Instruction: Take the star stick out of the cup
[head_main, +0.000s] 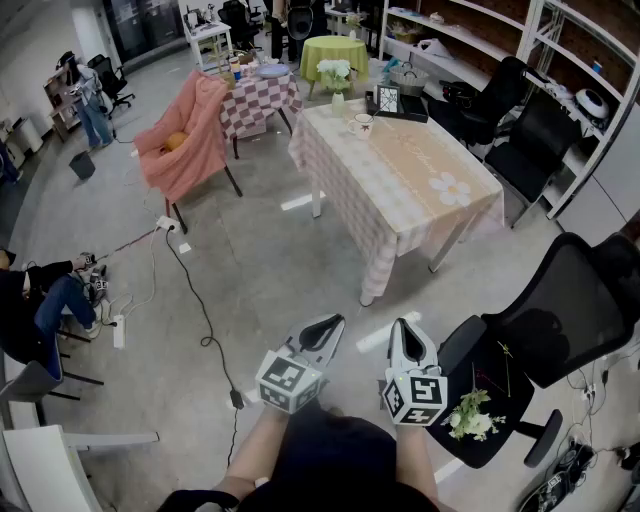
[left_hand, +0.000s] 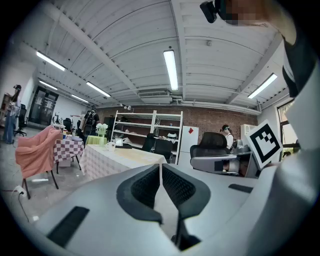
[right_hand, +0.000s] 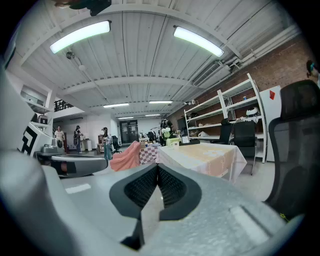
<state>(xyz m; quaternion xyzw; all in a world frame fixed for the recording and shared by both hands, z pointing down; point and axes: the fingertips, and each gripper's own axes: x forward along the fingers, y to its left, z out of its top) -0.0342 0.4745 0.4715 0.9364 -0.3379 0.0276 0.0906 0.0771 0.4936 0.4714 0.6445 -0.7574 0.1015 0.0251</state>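
Observation:
A white cup (head_main: 361, 124) stands at the far end of the table with the peach cloth (head_main: 400, 185), several steps ahead of me. The star stick is too small to make out. My left gripper (head_main: 328, 324) and right gripper (head_main: 402, 330) hang side by side over the bare floor near my body, both shut with nothing between the jaws. In the left gripper view the left gripper (left_hand: 160, 172) points toward the table (left_hand: 120, 156) and the cup (left_hand: 111, 146). The right gripper (right_hand: 158, 175) also faces the table (right_hand: 205, 152).
A black mesh office chair (head_main: 575, 300) stands close at my right, with white flowers (head_main: 470, 415) on its seat. A pink-draped chair (head_main: 185, 130), a checked table (head_main: 258, 100) and a green round table (head_main: 335, 52) stand beyond. A cable (head_main: 200, 320) crosses the floor. A person (head_main: 40, 295) sits at left.

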